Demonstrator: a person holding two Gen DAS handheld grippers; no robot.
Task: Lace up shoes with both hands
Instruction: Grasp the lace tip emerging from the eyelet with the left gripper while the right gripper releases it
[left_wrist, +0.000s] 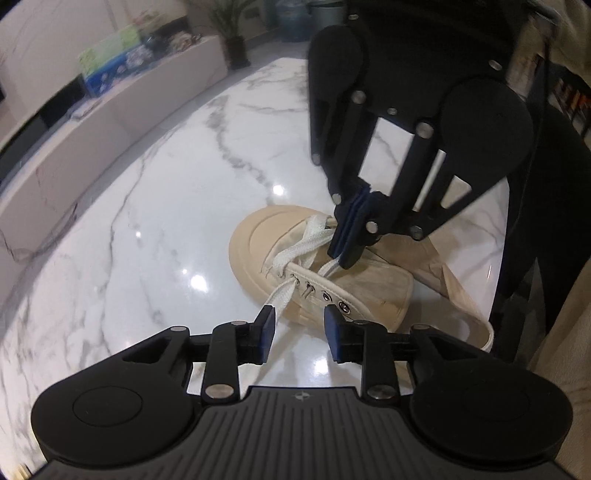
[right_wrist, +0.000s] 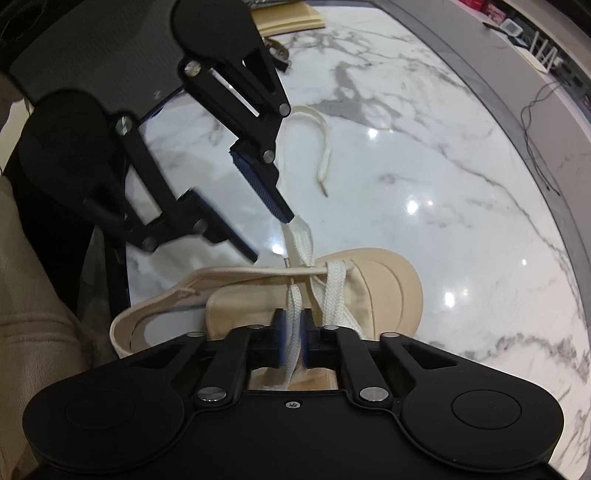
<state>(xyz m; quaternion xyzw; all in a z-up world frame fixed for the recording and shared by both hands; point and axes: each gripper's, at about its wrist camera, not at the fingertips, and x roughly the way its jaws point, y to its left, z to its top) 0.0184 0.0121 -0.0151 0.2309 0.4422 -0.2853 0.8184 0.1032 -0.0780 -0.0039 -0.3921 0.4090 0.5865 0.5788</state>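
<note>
Above the shoe (left_wrist: 321, 273), right gripper (left_wrist: 349, 236) down-tilted, pinching lace (right_wrist: 295, 317) (left gripper (left_wrist: 299, 328) parted, empty)

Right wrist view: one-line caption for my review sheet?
Right gripper shut on a white lace above the beige shoe; left gripper open beside it, on a marble table.

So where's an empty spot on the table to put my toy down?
The marble table is bare left of the shoe's toe, out to its far edge. In the right wrist view there's room right of the toe too. Crowded: the loose lace end and both grippers over the shoe.
</note>
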